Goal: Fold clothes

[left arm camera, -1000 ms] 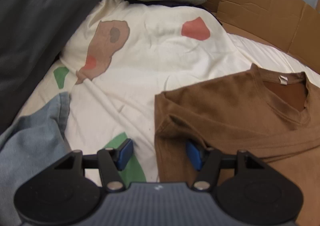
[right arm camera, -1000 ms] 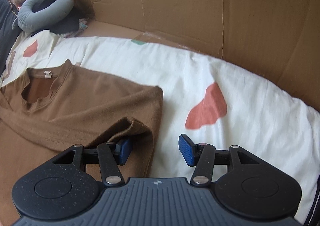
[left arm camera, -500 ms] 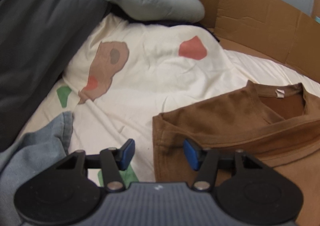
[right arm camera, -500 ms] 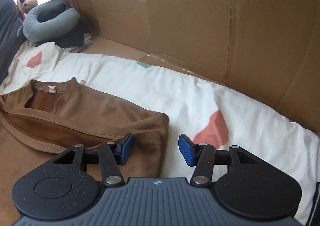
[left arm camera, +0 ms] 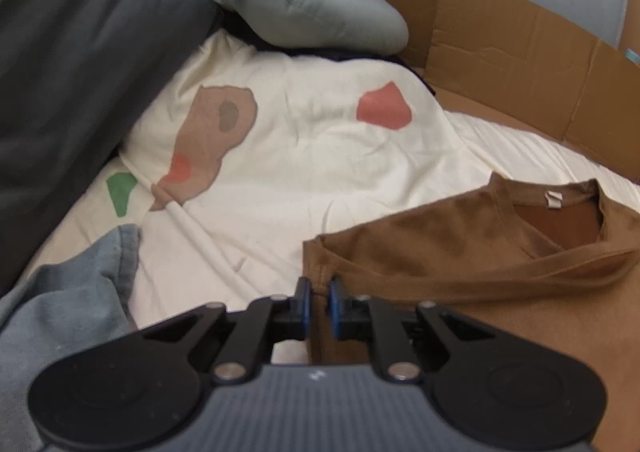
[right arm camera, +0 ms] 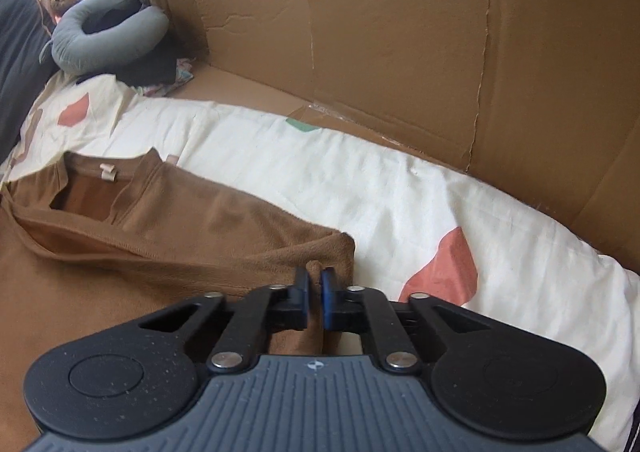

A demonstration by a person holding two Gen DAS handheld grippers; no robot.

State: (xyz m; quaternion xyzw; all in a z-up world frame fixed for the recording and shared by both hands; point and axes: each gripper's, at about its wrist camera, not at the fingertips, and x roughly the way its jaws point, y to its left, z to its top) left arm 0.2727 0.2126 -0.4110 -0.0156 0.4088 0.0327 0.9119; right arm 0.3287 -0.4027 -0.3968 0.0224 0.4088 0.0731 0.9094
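Left wrist view: the left claw [left arm camera: 318, 302] is closing, its blue pads pinching the left edge of the brown T-shirt [left arm camera: 460, 252], with cloth plainly between them. The shirt spreads ahead and to the right of the claw, its collar and white label further off on the right. It lies on a cream bed sheet [left arm camera: 320, 155] printed with coloured patches. To the left of the claw sits a blue-grey garment [left arm camera: 68, 292], and beyond that a dark grey cushion [left arm camera: 80, 51]. Far ahead rests a grey neck pillow [left arm camera: 304, 15] against a cardboard wall [left arm camera: 520, 63].

Right wrist view: the right claw [right arm camera: 314, 304] is pressed all but shut on a raised nub of the shirt's right edge. The shirt [right arm camera: 180, 219] extends ahead and to the left of the claw, with bare sheet [right arm camera: 360, 179] to the right and the cardboard wall [right arm camera: 400, 51] beyond.

The step in hand looks like gripping both side edges to carry a fold. To do it well, both claws should, I judge, hold all the layers at the edge, lift together and level, and keep the cloth taut between them so the fold lands straight. A grip on the top layer alone would likely let the shirt sag or skew.

Count: one brown T-shirt, one blue-grey garment, one sheet, one neck pillow, one dark cushion, two claws.
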